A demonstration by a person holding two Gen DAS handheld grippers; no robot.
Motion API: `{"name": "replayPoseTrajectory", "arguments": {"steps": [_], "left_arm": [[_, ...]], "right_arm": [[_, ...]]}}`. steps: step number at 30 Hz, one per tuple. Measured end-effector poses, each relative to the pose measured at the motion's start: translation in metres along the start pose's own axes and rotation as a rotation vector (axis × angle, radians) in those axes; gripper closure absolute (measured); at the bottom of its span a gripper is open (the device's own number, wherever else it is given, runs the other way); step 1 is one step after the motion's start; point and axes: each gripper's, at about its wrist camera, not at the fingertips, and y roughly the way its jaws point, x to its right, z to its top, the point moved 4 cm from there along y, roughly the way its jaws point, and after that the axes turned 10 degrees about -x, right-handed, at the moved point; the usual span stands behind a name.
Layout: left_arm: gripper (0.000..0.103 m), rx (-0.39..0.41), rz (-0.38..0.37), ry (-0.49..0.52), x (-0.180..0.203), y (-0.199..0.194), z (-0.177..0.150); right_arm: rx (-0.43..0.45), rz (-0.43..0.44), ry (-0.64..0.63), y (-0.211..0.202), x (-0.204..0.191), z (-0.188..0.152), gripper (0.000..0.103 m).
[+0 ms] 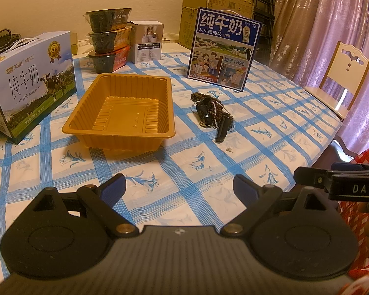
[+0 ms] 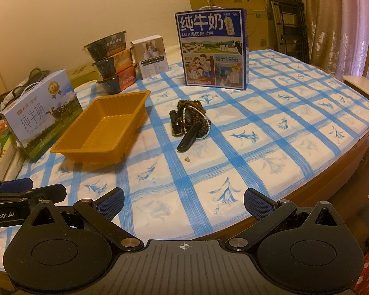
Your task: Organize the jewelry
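Left gripper (image 1: 179, 186) fingers apart above tablecloth (image 1: 184, 162); tray (image 1: 121, 113) beside jewelry pile (image 1: 211, 109).

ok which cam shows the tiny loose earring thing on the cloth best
The right wrist view: the small loose piece lies nearer the centre, clear of the jewelry pile. The left wrist view shows it too, equally tiny.

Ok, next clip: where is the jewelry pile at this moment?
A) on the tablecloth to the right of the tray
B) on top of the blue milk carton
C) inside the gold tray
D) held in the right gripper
A: the tangled beads and watch lie on the checked tablecloth beside the gold tray, which holds nothing; both the left gripper and the right gripper are open.
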Motion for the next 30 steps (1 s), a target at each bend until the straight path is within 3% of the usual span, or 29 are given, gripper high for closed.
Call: {"name": "replayPoseTrajectory", "arguments": {"steps": [22, 30], "left_arm": [[0.01, 0.004, -0.004, -0.003, 0.0, 0.0, 0.0], [0.009, 0.011, 0.058, -0.008, -0.019, 0.008, 0.014]], "right_arm": [[0.001, 0.003, 0.001, 0.001, -0.002, 0.003, 0.0], [0.024, 0.006, 0.008, 0.008, -0.003, 0.015, 0.0]]}}
